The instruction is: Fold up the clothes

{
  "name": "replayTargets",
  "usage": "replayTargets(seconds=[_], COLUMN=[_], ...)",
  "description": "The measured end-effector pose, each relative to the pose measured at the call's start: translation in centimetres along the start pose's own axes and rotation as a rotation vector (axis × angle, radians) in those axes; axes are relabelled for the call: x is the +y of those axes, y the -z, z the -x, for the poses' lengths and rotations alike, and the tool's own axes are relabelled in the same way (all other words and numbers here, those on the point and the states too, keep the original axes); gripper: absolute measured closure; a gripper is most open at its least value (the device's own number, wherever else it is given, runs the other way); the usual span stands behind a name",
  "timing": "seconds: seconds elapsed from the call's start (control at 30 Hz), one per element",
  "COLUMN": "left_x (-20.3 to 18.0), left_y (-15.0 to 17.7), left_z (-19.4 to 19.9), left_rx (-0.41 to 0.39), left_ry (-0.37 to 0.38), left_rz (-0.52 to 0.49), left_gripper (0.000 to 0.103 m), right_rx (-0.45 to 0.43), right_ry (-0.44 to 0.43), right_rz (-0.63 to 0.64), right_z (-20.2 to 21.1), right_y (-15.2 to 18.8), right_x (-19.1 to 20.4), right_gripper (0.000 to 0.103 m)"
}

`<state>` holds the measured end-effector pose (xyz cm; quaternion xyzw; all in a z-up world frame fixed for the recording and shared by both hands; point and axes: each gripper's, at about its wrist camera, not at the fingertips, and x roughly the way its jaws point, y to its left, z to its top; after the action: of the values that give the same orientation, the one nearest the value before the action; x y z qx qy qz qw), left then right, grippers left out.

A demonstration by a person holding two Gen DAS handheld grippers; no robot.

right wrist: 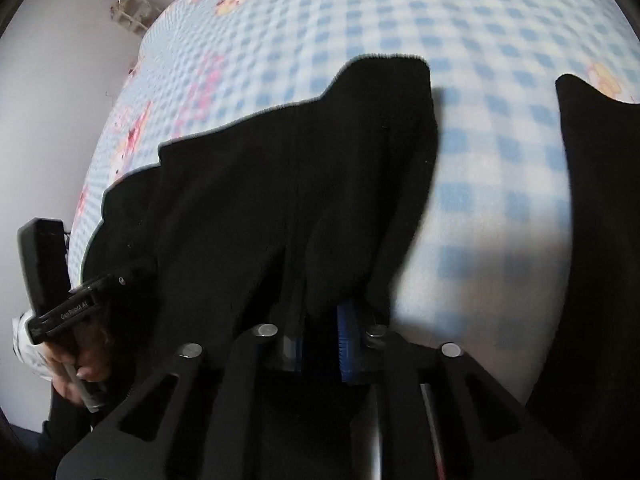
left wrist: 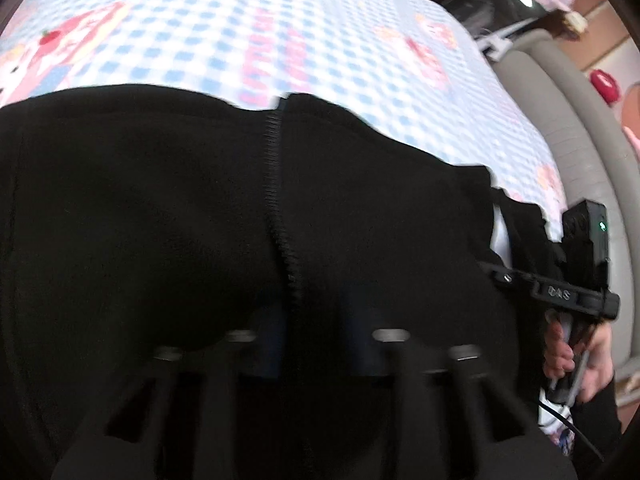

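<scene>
A black zip-up garment (left wrist: pixel 160 208) lies spread on a bed with a blue-and-white checked sheet (left wrist: pixel 200 32); its zipper (left wrist: pixel 276 184) runs down the middle. My left gripper (left wrist: pixel 316 344) is low over the cloth, its fingers dark against it; I cannot tell whether it grips. In the right wrist view my right gripper (right wrist: pixel 320 340) is shut on a bunched fold of the black garment (right wrist: pixel 280 184), lifted off the sheet (right wrist: pixel 500 160). Another black part (right wrist: pixel 600 240) lies at right. Each view shows the other gripper at its edge, the right gripper (left wrist: pixel 576 280) and the left gripper (right wrist: pixel 60 304).
A grey padded bed frame (left wrist: pixel 560 92) curves along the right in the left wrist view, with clutter and a red object (left wrist: pixel 606 84) beyond it. A white wall (right wrist: pixel 52 100) and a small shelf with toys (right wrist: pixel 124 0) lie left of the bed.
</scene>
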<state>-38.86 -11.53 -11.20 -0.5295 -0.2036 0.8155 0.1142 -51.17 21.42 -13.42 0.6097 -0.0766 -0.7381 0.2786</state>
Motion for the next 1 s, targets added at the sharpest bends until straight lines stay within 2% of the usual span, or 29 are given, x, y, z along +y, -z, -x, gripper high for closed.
replayTargets(seconds=[0.03, 0.1, 0.17, 0.23, 0.27, 0.33, 0.37, 0.4, 0.43, 0.47, 0.53, 0.6, 0.63, 0.7, 0.77, 1.0], left_x=[-0.4, -0.7, -0.2, 0.6, 1.0, 1.1, 1.0, 1.0, 0.7, 0.3, -0.8, -2.2, -2.7, -4.1, -4.9, -3.6], left_y=[0.1, 0.3, 0.6, 0.9, 1.0, 1.1, 1.0, 0.9, 0.8, 0.6, -0.1, -0.5, -0.7, -0.4, -0.2, 0.6], left_z=[0.4, 0.5, -0.2, -1.6, -2.4, -1.5, -0.7, 0.0, 0.4, 0.4, -1.0, -3.6, -4.9, -6.3, -5.4, -2.3], left_rx=[-0.013, -0.024, -0.007, 0.024, 0.04, 0.019, -0.004, -0.036, -0.057, -0.058, -0.011, 0.056, 0.083, 0.092, 0.057, -0.03], left_ry=[-0.001, -0.006, -0.017, -0.031, -0.039, 0.023, 0.073, 0.118, 0.146, 0.171, 0.201, 0.183, 0.161, 0.071, 0.051, -0.009], left_rz=[-0.017, -0.033, -0.015, 0.016, 0.032, 0.054, 0.066, 0.074, 0.073, 0.062, 0.03, 0.002, -0.007, -0.058, -0.083, -0.084], left_gripper=[0.086, 0.087, 0.086, 0.087, 0.086, 0.082, 0.073, 0.067, 0.056, 0.051, 0.048, 0.045, 0.046, 0.089, 0.093, 0.092], right_rx=[-0.026, -0.078, -0.097, -0.057, -0.04, -0.036, -0.05, -0.085, -0.107, -0.112, -0.123, -0.116, -0.108, -0.093, -0.101, -0.116], right_ry=[-0.016, -0.019, 0.073, 0.15, 0.158, 0.119, 0.095, 0.066, 0.048, 0.044, 0.036, 0.021, 0.018, 0.032, 0.046, 0.152], right_rz=[0.03, 0.073, 0.082, 0.041, 0.017, -0.025, -0.038, -0.042, -0.046, -0.05, -0.057, -0.068, -0.073, -0.083, -0.084, -0.002], right_z=[1.5, 4.2, 5.4, 4.1, 3.4, 2.7, 2.9, 3.8, 4.4, 4.6, 5.0, 4.9, 4.6, 3.7, 3.4, 0.7], right_y=[0.1, 0.1, 0.1, 0.3, 0.5, 0.9, 1.1, 1.1, 1.2, 1.3, 1.5, 2.0, 2.3, 2.7, 3.1, 2.9], right_x=[0.3, 0.1, -1.3, -3.7, -4.6, -5.6, -5.8, -5.7, -5.6, -5.6, -5.5, -5.6, -5.6, -5.5, -4.7, -1.7], right_gripper=[0.1, 0.1, 0.1, 0.1, 0.1, 0.095, 0.09, 0.075, 0.065, 0.062, 0.056, 0.055, 0.053, 0.053, 0.053, 0.053])
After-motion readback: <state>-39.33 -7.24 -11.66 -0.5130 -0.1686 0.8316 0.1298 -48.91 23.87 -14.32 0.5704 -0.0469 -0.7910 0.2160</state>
